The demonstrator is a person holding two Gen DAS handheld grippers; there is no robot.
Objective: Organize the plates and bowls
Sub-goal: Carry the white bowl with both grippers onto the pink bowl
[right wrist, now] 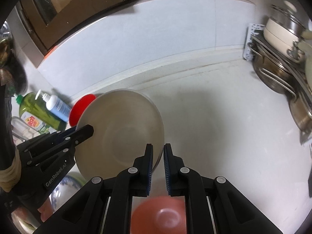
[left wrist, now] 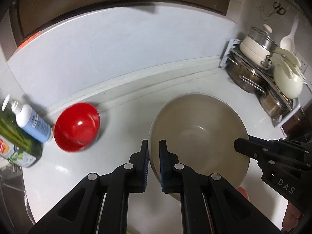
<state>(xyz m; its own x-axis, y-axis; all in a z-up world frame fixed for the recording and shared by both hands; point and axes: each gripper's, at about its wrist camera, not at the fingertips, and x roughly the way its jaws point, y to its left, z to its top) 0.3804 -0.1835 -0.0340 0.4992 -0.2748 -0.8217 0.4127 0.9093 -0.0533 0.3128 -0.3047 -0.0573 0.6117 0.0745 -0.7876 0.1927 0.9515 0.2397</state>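
A large beige bowl [left wrist: 197, 134] hangs over the white counter [left wrist: 120, 128], held by both grippers. My left gripper [left wrist: 154, 142] is shut on its near left rim. My right gripper [right wrist: 158, 145] is shut on the right rim and shows at the right of the left wrist view as the right gripper [left wrist: 239, 144]. A red bowl [left wrist: 77, 126] sits on the counter to the left, partly hidden behind the beige bowl [right wrist: 120, 124] in the right wrist view. An orange bowl [right wrist: 158, 214] lies below my right gripper. A blue-patterned plate [right wrist: 64, 187] peeks out at lower left.
A green dish-soap bottle [left wrist: 13, 136] and a white-and-blue pump bottle [left wrist: 33, 124] lie at the left by the red bowl. A rack of steel pots and cream pans [left wrist: 269, 72] fills the right corner. A raised ledge [left wrist: 136, 76] runs along the back wall.
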